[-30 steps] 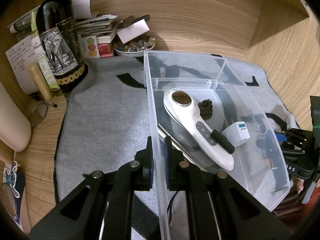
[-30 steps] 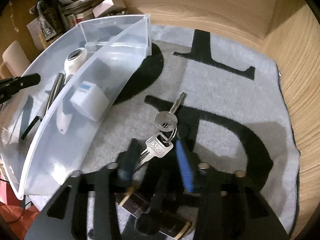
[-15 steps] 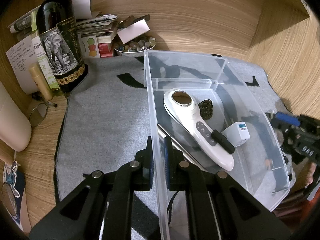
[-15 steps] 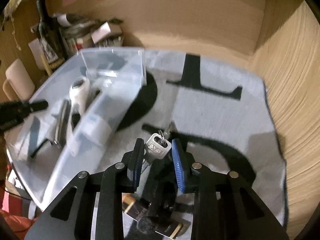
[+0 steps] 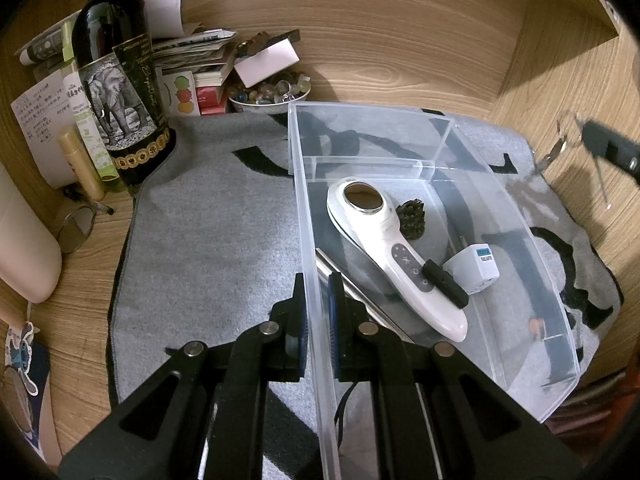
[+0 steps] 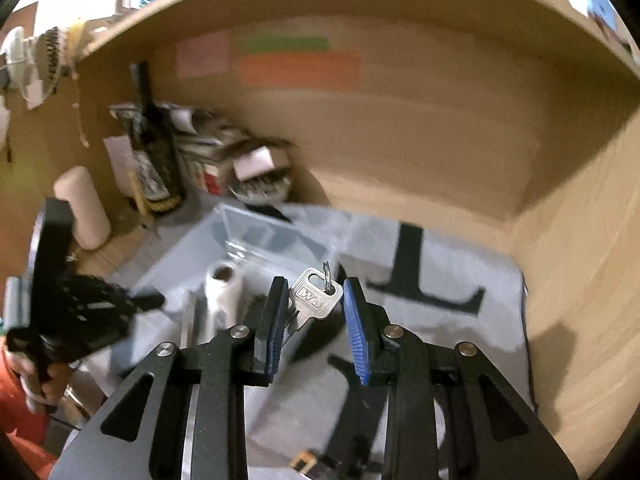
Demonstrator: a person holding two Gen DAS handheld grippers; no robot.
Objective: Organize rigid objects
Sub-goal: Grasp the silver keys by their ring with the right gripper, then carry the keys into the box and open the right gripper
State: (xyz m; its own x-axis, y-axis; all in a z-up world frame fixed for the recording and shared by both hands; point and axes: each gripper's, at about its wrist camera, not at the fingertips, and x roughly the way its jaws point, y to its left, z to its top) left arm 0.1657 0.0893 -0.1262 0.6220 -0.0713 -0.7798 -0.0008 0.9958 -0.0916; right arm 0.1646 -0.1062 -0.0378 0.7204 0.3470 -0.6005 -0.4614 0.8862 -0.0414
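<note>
Keys (image 6: pixel 316 296) sit between the pads of the right gripper (image 6: pixel 316 320), raised clear of the grey mat (image 6: pixel 460 320). The silver key head stands upright in the gap with its ring at the top; the jaws are narrowed around the bunch and grip it. In the left wrist view the same gripper (image 5: pixel 608 148) appears blurred at the far right, with the keys (image 5: pixel 560 148) dangling beside it, above the mat's right edge.

The left gripper (image 5: pixel 318 312) is closed on the near left wall of the clear plastic bin (image 5: pixel 440 140); one pad lies outside the wall, the other inside, both pressed against it. The bin (image 6: pixel 240 232) rests on the mat (image 5: pixel 208 240), extending ahead and to the right of these jaws.

Contents of the bin, all ahead and right of the left jaws:
- white handheld device (image 5: pixel 384 248), lying diagonally, round metal head at the far end;
- small dark pinecone-like item (image 5: pixel 412 220), touching the device's right side;
- white plug adapter (image 5: pixel 474 268), just right of the device's handle;
- black stick-shaped item (image 5: pixel 444 282), lying across the handle;
- metal rod (image 5: pixel 352 292), lying along the bin floor just past the inner pad.

Outside the bin, far left of the left jaws, a dark wine bottle (image 5: pixel 116 80) stands upright at the mat's corner. A bowl of stones (image 5: pixel 268 94) sits beyond the bin's far left corner on the wooden surface (image 5: pixel 80 280).
</note>
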